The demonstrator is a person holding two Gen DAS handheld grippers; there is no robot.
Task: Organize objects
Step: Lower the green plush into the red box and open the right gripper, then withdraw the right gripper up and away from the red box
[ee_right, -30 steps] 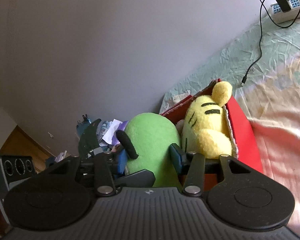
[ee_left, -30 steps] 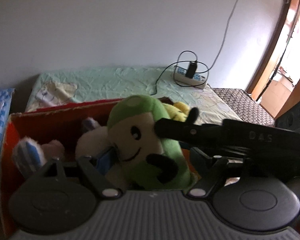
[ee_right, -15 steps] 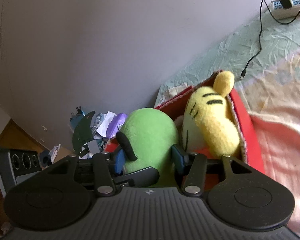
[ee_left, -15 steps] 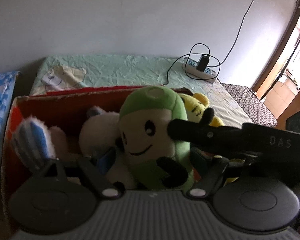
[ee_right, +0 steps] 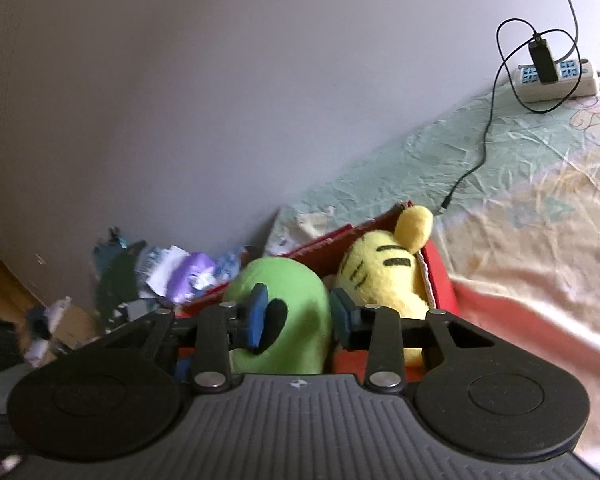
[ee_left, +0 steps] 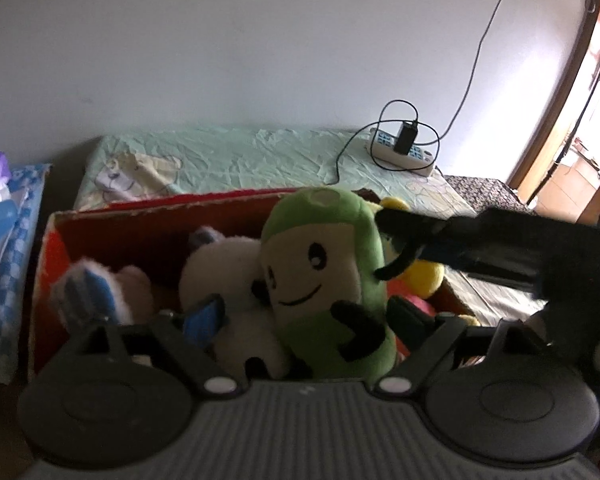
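Note:
A red cardboard box (ee_left: 160, 210) on the bed holds several plush toys. The green smiling plush (ee_left: 323, 264) stands upright in it, with a white plush (ee_left: 224, 264) to its left and a yellow striped plush (ee_right: 383, 276) behind. My left gripper (ee_left: 307, 318) has both the green and white plush between its fingers; its jaws are opening and the pads do not press. My right gripper (ee_right: 298, 318) reaches in from the right in the left wrist view (ee_left: 399, 236). Its jaws are closing, blue pads (ee_right: 256, 320) pinching the green plush (ee_right: 288, 300) near the top.
A blue-striped fluffy toy (ee_left: 88, 296) lies in the box's left corner. A power strip (ee_left: 403, 152) with a charger and cable sits at the bed's far end. Clutter (ee_right: 180, 272) is piled beside the bed by the wall. A doorway (ee_left: 571, 120) opens at the right.
My right jaws widened briefly, then narrowed onto the green plush, and that gripper rolled a little. My left jaws spread wider. The green plush stands more upright in the box.

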